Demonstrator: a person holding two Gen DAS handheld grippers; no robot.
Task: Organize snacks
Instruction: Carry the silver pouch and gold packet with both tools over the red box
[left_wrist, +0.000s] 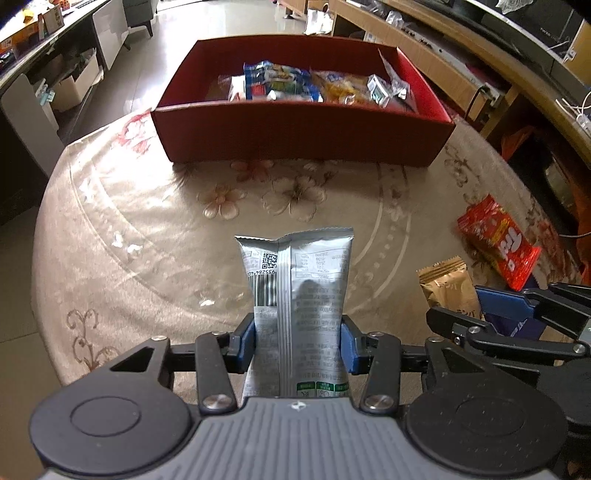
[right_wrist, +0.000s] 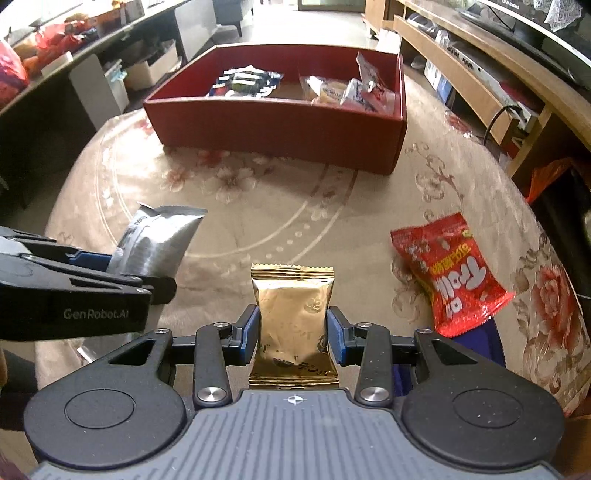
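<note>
Left hand-held gripper (left_wrist: 297, 341): blue pads clamped on both sides of a silver snack packet (left_wrist: 295, 295), printed back and barcode facing the camera, held above the bench (left_wrist: 147, 240).
Right hand-held gripper (right_wrist: 291, 334): closed tight on a gold snack packet (right_wrist: 293, 325), gripped at its sides.
Red box (right_wrist: 273, 125): open-topped, at the far side of the floral-clothed bench, with assorted snacks (right_wrist: 245, 83) lying inside.
Red candy bag (right_wrist: 452, 278): flat on the bench, to the right of the gold snack packet, near the bench edge.
</note>
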